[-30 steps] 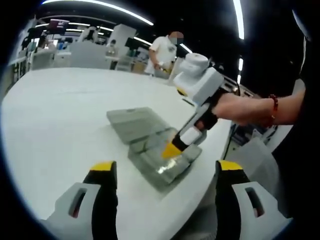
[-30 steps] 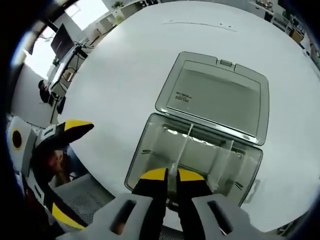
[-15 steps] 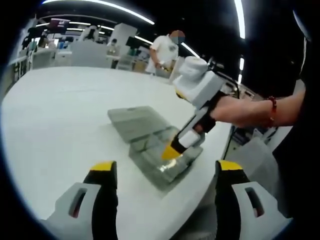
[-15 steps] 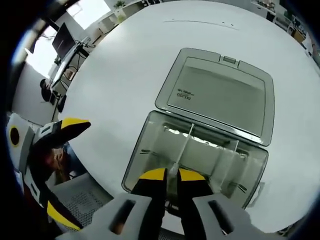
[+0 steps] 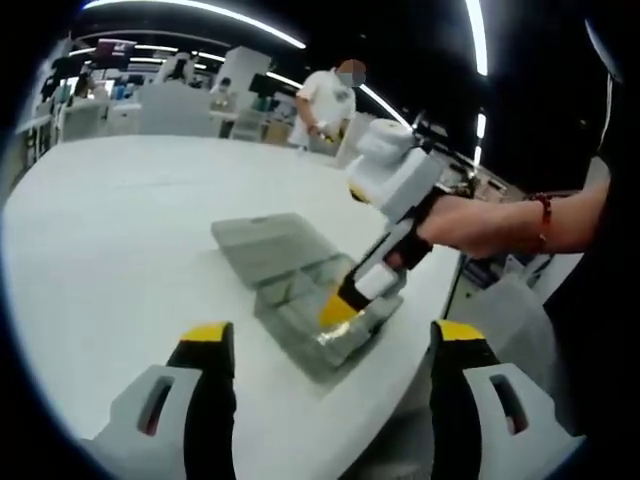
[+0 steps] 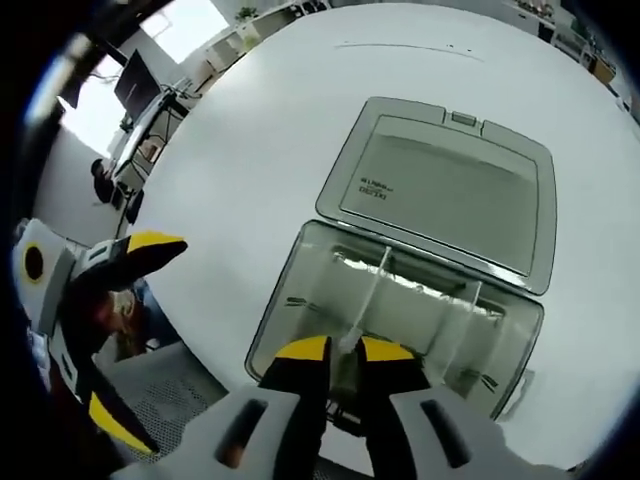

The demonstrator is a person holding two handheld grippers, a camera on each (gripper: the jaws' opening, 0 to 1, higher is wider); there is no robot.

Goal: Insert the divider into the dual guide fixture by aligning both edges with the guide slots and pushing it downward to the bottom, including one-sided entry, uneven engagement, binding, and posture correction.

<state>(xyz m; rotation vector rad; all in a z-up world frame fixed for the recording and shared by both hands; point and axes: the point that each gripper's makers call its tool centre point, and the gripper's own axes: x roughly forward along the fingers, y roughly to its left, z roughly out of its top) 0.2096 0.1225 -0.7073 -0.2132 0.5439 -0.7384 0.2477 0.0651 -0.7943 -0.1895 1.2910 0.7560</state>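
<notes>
Divider (image 6: pixel 362 304) upright between right gripper (image 6: pixel 343 349) fingers

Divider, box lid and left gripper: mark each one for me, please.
divider (image 6: pixel 368 297): right gripper view, on its thin clear upper edge inside the box.
box lid (image 6: pixel 450 190): right gripper view, on the flat inner panel.
left gripper (image 5: pixel 335 345): left gripper view, midway between its yellow-tipped jaws.

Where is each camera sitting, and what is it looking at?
Left gripper view: rides the left gripper, looking low across the white table at the clear box; a person's hand holds the right gripper there.
Right gripper view: rides the right gripper, looking down into the box, jaws pinching the divider.
Both views share the box, its open lid and the table.
</notes>
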